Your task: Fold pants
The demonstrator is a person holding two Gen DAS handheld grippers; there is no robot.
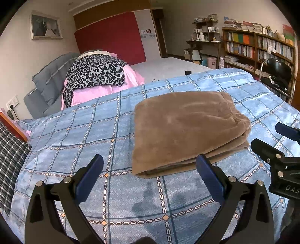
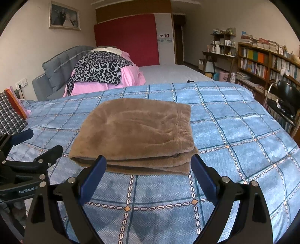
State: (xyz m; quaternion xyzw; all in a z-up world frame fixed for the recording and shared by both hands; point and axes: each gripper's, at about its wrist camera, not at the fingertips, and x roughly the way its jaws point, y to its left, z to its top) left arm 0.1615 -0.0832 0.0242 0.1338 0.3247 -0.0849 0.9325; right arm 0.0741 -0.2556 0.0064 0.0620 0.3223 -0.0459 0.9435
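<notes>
Nearest the viewer, the left gripper (image 1: 149, 165) is hovering just above a blue checked quilt (image 1: 93, 131), its two blue-padded fingers (image 1: 90, 174) standing wide apart and holding nothing. Its right-hand finger is sitting in front of the near edge of the pants without visibly pinching them. Beside it, the right gripper (image 2: 148, 165) is hanging in the same way, its fingers (image 2: 93, 174) also spread wide and empty, framing the near edge of the pants from that side. Each gripper is showing at the edge of the other's view, so the two are lying close together, side by side.

Just beyond the fingertips, the brown fleece pants (image 2: 135, 131) are lying on the quilt, folded into a thick, roughly square bundle with several stacked layers showing along the near edge. In the left wrist view the bundle (image 1: 187, 127) is sitting to the right of centre.

Farther back, a pink blanket (image 2: 123, 80) with a leopard-print cloth (image 2: 99, 71) draped over it is resting against a grey padded headboard (image 2: 56, 67). Behind that, a red panel (image 2: 127, 41) is standing against the far wall, a framed photo (image 2: 64, 16) is hanging to the left, and bookshelves (image 2: 262, 62) are lining the right side of the room.
</notes>
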